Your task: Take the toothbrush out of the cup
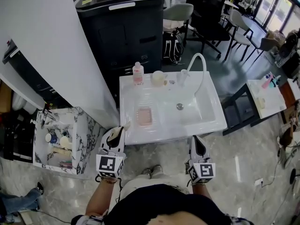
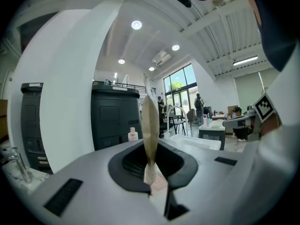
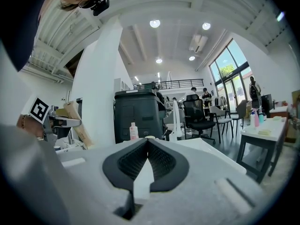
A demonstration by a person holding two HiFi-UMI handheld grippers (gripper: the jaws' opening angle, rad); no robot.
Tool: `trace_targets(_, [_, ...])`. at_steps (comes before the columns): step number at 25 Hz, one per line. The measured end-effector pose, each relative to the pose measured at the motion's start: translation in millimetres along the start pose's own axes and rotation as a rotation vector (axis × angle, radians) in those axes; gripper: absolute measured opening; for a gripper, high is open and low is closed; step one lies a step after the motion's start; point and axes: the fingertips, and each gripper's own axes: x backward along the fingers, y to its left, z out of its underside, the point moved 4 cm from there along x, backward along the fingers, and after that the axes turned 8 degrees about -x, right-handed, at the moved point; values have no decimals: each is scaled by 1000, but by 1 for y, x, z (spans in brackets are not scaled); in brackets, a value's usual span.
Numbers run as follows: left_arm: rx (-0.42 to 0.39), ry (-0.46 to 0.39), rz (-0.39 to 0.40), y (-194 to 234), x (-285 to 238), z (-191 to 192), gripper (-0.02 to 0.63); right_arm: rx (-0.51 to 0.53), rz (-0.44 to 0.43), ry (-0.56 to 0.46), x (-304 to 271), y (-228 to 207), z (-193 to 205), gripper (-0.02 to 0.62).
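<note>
A cream cup (image 1: 158,78) stands on the back rim of the white sink (image 1: 206,118), beside the curved white faucet (image 1: 199,60). My left gripper (image 1: 123,129) hovers at the sink's front left corner, shut on a flat tan toothbrush (image 1: 125,125). In the left gripper view the toothbrush (image 2: 150,125) stands upright between the pressed pads of the left gripper (image 2: 151,165). It also shows in the right gripper view, where the toothbrush (image 3: 77,125) slants up at the far left. My right gripper (image 1: 193,138) is at the sink's front right edge, and its jaws (image 3: 147,144) meet with nothing between them.
A pink bottle (image 1: 138,73) stands left of the cup, and a pink soap (image 1: 144,117) lies in the sink's left part. A marble shelf (image 1: 79,153) with toiletries is at the left beside a white pillar (image 1: 51,41). A black cabinet (image 1: 122,27) stands behind the sink, and a small table (image 1: 265,95) at the right.
</note>
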Motion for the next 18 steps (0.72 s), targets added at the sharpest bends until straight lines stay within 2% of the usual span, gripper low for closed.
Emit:
trace_targets(7, [51, 23, -29, 3, 13, 7, 25, -6, -1, -16, -4, 1, -2, 5])
trace_targets(18, [47, 35, -30, -2, 17, 9, 25, 6, -6, -40, 3, 1, -4, 5])
